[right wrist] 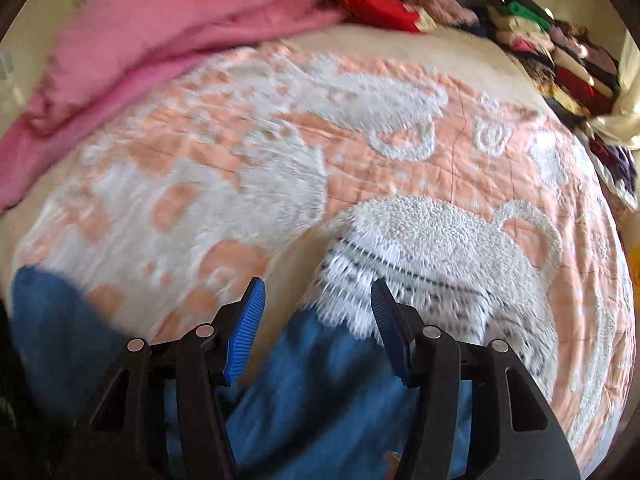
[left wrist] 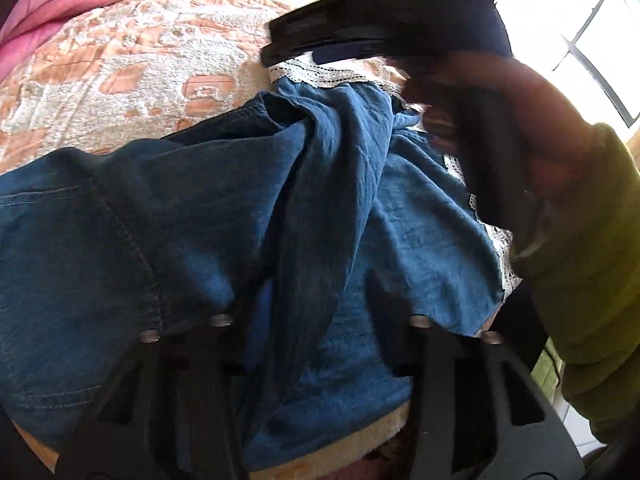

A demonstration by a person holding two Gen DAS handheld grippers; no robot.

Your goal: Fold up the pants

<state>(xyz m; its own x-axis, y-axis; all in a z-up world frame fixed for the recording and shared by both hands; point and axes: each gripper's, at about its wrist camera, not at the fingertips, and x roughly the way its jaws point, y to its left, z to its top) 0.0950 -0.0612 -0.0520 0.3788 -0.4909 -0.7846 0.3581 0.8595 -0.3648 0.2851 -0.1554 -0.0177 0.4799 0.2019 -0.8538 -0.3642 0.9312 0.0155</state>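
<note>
Blue denim pants (left wrist: 200, 208) with a white lace hem (left wrist: 320, 74) lie crumpled on the peach and white bedspread (left wrist: 140, 60). My left gripper (left wrist: 312, 292) points down at them, its dark fingers (left wrist: 420, 344) pressed on a raised ridge of denim that runs up between them. In the left wrist view my right gripper (left wrist: 380, 28) is a black blur above the hem, held by a hand (left wrist: 520, 120) in a green sleeve. In the right wrist view my right gripper (right wrist: 318, 320) hovers open over a pant leg (right wrist: 328, 380), its blue pads (right wrist: 246, 332) apart above the lace hem (right wrist: 400, 276).
A pink blanket (right wrist: 140, 40) is bunched along the far left of the bed. A red item (right wrist: 380, 4) and a pile of folded clothes (right wrist: 560, 60) lie at the far side. A bright window (left wrist: 580, 20) is on the right.
</note>
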